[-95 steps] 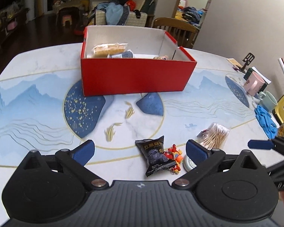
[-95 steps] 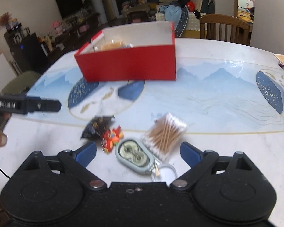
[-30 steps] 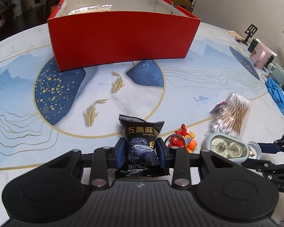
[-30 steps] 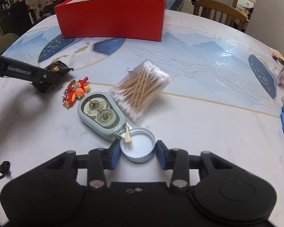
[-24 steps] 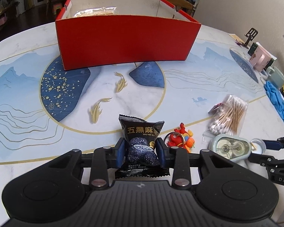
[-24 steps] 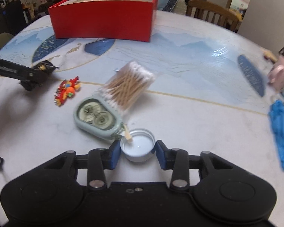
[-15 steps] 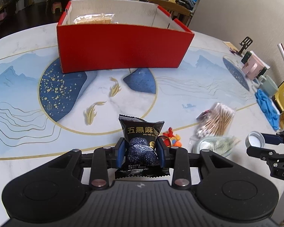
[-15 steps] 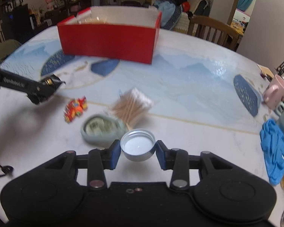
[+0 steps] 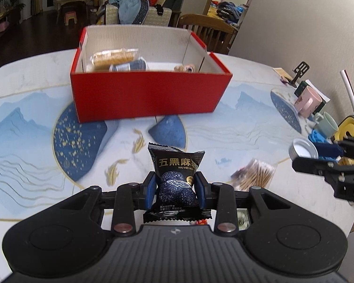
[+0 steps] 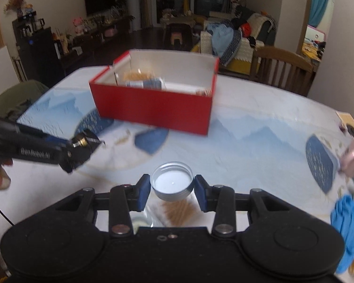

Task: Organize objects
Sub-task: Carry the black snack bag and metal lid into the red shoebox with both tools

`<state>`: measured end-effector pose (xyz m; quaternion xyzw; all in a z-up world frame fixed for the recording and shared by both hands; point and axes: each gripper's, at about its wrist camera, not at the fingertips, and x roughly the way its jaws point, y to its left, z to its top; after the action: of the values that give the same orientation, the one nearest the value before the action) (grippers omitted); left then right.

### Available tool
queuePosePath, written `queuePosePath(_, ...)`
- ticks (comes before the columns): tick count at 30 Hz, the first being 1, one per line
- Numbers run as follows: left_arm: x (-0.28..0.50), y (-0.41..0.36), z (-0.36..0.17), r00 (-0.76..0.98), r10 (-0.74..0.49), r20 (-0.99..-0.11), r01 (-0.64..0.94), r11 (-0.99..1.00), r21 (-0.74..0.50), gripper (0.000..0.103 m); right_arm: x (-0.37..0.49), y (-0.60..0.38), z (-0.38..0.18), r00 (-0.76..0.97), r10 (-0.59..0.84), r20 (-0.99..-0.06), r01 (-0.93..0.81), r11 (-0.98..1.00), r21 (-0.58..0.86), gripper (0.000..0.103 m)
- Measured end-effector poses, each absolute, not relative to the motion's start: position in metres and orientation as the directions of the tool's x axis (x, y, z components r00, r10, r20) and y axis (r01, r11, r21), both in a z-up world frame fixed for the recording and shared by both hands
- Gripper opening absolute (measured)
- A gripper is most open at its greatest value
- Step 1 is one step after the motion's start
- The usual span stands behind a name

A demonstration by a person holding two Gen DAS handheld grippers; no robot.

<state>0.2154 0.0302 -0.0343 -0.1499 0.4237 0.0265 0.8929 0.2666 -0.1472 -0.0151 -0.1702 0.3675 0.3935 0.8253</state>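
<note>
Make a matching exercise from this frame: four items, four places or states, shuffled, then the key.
Items:
1. black snack packet
2. metal tin
3. cotton swabs
4. pink mug

Places or states:
A. lying on the table, near edge
B. clamped in the left gripper
C. standing at the table's far right, by the wall
D. clamped in the right gripper

Pairs: 1-B, 2-D, 3-A, 4-C
</note>
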Motion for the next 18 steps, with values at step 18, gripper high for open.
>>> queuePosePath(18, 0.276, 0.06, 0.01, 0.677, 0.002, -0.736, -0.205, 0.961, -0.186, 0.033, 0.327, -0.073, 0.022, 0.447, 0.594, -0.669, -0.812, 0.583, -0.025, 0.039)
